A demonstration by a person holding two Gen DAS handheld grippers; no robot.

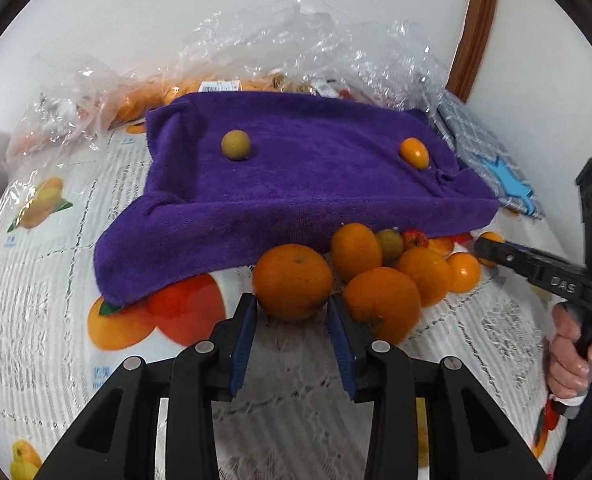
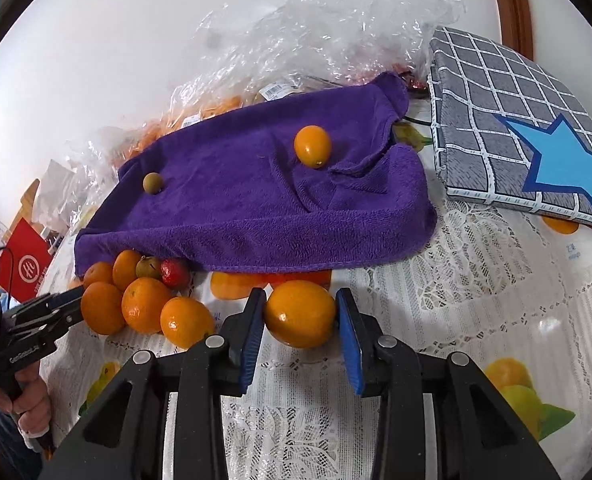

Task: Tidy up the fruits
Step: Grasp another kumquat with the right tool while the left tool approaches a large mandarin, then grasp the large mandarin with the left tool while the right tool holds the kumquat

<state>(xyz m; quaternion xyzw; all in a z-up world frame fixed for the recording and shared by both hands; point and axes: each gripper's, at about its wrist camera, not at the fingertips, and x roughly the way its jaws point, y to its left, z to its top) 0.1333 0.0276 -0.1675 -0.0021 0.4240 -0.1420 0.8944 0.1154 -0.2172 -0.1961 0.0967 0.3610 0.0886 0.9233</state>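
Round orange fruit [image 1: 292, 280] clamped by left gripper [image 1: 292, 312]; smooth orange-yellow fruit [image 2: 300, 314] clamped by right gripper [image 2: 301, 320], beside purple terry towel [image 2: 256, 208].

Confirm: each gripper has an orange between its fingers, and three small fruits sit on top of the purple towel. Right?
Not quite. Only two small fruits sit on the purple towel: a greenish fruit and a small orange fruit, as the right wrist view shows. The rest holds: the left gripper and right gripper each have an orange between their fingers.
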